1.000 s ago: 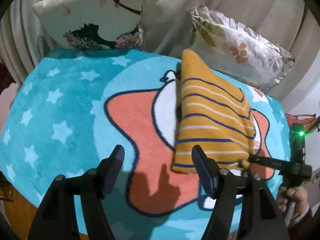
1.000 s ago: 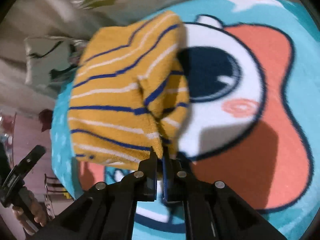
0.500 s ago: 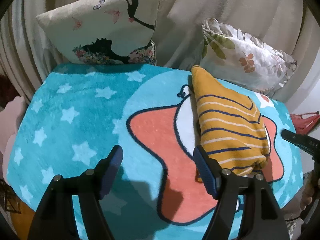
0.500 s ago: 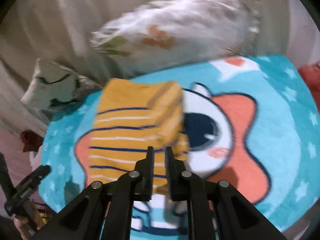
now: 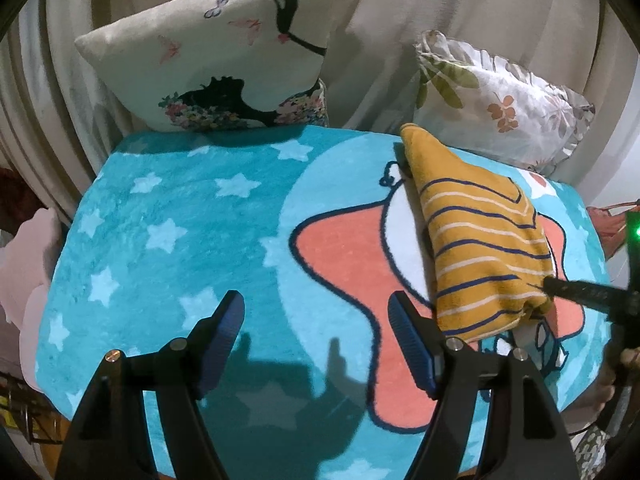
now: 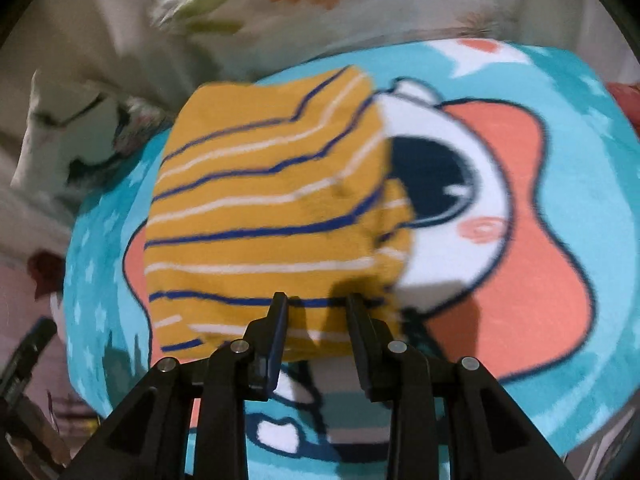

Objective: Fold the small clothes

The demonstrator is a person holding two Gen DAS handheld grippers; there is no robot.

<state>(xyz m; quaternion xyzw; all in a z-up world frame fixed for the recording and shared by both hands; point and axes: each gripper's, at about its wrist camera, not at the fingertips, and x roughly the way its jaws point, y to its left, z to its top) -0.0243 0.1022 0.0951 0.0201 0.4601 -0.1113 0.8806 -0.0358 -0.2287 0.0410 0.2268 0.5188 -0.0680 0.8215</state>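
No writing is readable anywhere. The left gripper (image 5: pixel 316 340) hangs over the blue star blanket (image 5: pixel 168 240) with jaws wide apart, empty. The right gripper (image 6: pixel 318 320) jaws have just been opening, nothing clamped, above the near edge of the folded yellow striped shirt (image 6: pixel 264 216) on the blanket's right.

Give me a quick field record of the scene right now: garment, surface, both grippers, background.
garment: mustard-yellow knit top with navy and white stripes, folded, lying flat
surface: teal plush star-print blanket
left gripper: open, empty, beside the garment
right gripper: jaws just been opening, nothing pinched, over the garment's near edge
background: cream cushion with black silhouette print; white floral cushion
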